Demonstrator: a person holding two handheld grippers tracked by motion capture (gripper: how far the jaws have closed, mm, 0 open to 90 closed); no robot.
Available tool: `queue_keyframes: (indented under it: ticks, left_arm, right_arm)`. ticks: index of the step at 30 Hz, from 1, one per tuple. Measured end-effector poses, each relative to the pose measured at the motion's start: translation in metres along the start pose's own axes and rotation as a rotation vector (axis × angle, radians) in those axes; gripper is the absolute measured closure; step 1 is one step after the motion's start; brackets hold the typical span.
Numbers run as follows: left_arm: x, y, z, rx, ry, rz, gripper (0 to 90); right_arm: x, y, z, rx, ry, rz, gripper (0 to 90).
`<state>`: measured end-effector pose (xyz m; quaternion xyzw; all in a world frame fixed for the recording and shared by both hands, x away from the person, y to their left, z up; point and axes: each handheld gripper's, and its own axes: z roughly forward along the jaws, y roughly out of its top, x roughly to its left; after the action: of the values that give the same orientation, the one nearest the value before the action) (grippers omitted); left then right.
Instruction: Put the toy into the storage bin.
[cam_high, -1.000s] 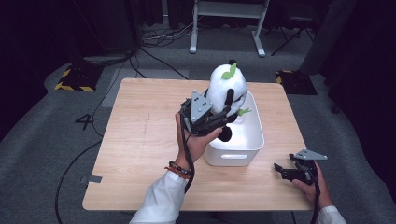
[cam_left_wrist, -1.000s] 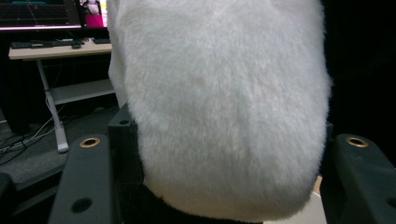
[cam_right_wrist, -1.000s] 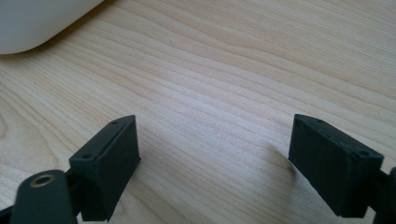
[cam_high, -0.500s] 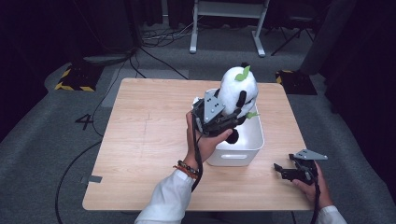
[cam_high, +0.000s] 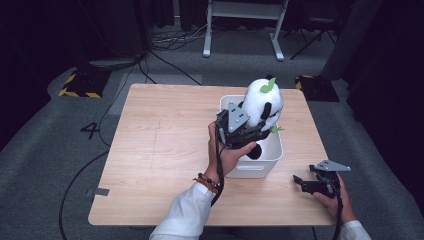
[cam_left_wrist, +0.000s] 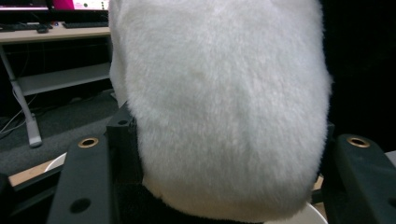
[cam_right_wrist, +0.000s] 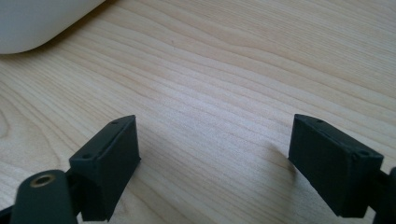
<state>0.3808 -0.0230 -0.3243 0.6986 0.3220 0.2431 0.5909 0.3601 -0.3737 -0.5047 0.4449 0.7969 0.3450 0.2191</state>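
Dark grey carpet surrounds the light wooden table (cam_high: 160, 150), whose near edge runs just in front of the person's sleeves. Taking the white plastic bin (cam_high: 257, 162) as landmark: nearest the viewer, to the bin's near right, the right gripper (cam_high: 305, 183) sits low over bare wood close to the table's near right corner, its jaws spread wide with nothing between them; its own view shows only wood grain ahead and a rounded corner of the bin (cam_right_wrist: 32, 23) at upper left. Left of the bin lies a broad stretch of open tabletop, reaching to the left edge. At the bin's left wall the left gripper (cam_high: 250, 134) is clamped about halfway closed on the plush panda (cam_high: 262, 102), white fur bulging between both jaws (cam_left_wrist: 224, 116). The panda stands upright above the bin's far half, its black foot dipping inside the rim. Beyond the bin, only a narrow strip of table remains before the far edge, then cables and white desk legs (cam_high: 207, 30)
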Motion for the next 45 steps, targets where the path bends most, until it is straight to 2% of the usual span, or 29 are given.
queue_keyframes:
  ticks: [13, 25, 28, 33, 40, 45]
  left_arm:
    - [-0.005, -0.016, 0.016, 0.050, -0.013, -0.001, 36.0]
    - [-0.007, -0.030, 0.023, 0.114, -0.023, 0.014, 34.4]
    - [-0.008, -0.030, 0.021, 0.118, -0.021, 0.026, 33.5]
    - [-0.007, -0.029, 0.021, 0.153, -0.018, 0.037, 30.6]
    - [-0.010, -0.028, 0.020, 0.217, -0.002, 0.118, 28.8]
    - [-0.006, -0.032, 0.020, 0.240, -0.008, 0.114, 28.3]
  right_arm:
    - [0.000, 0.000, 0.000, 0.000, 0.003, -0.003, 16.2]
    - [0.000, 0.000, 0.000, 0.000, 0.003, -0.003, 16.2]
    - [0.000, 0.000, 0.000, 0.000, 0.003, -0.004, 16.2]
    - [0.000, 0.000, 0.000, 0.000, 0.003, -0.004, 16.2]
    - [0.000, 0.000, 0.000, 0.000, 0.004, -0.002, 16.2]
    - [0.000, 0.000, 0.000, 0.001, 0.006, -0.001, 16.2]
